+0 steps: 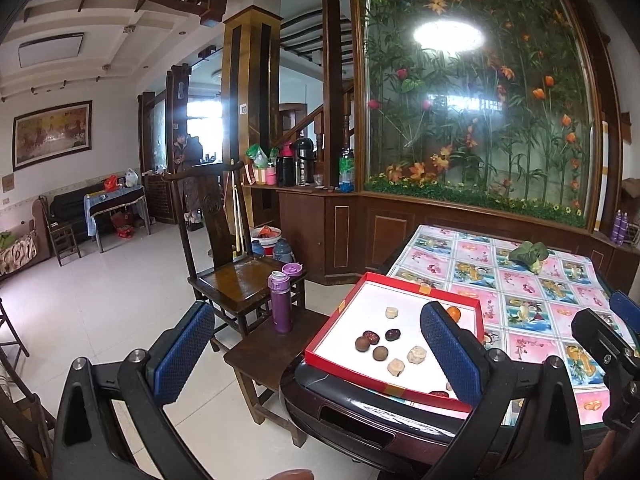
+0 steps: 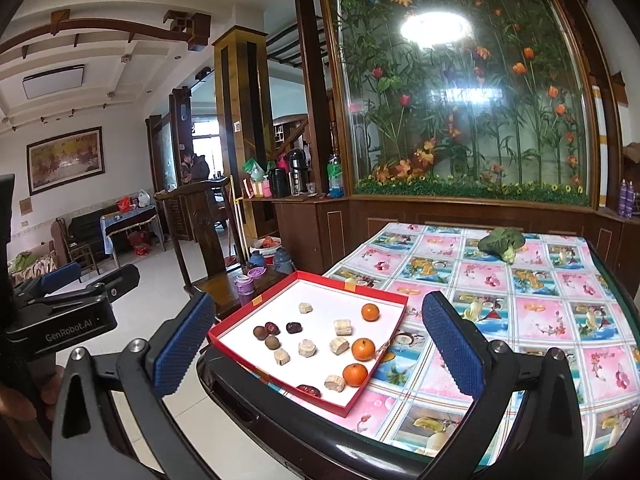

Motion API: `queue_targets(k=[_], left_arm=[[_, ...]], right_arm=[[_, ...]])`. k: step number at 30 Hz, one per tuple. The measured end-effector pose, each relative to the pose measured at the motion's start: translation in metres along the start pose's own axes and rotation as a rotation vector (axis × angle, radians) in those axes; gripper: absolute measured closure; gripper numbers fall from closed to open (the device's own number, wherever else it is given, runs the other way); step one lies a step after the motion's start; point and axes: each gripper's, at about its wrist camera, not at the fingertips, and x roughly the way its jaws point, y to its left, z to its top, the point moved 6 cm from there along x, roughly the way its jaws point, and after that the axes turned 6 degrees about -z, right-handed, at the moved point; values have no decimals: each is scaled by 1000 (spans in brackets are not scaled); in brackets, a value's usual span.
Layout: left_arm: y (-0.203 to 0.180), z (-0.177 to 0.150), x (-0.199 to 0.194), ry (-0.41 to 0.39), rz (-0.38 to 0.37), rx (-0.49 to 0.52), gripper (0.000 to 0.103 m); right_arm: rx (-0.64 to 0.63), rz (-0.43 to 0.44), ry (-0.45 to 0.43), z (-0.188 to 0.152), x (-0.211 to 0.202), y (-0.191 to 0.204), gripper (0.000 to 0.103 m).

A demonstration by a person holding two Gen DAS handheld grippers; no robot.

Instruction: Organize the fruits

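While we hold both grippers, left [image 1: 316, 350] and right [image 2: 320, 344], spread wide and empty above the table edge [image 2: 248, 408], the fruits lie scattered in the red tray [image 2: 384, 368]: oranges [image 2: 363, 349] right, dates [image 2: 272, 328] left, presumably awaiting grouping.

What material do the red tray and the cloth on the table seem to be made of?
Red tray: probably cardboard, matte white inside; its walls are thin and tape patches sit on the rim. Table cloth: probably plastic or oilcloth, glossy; it lies smooth, reflects light and carries printed fruit squares. Neither is certain from looks alone.
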Motion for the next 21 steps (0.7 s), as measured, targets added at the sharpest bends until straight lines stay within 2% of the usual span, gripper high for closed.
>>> queue_targets(k=[14,21], left_arm=[[2,0,-1,-2,3,11,0],[0,1,-3,-14,-27,16,0]], right_arm=[[0,-3,-9,0,0,4,0],[-24,-5,-27,-1,0,11,0]])
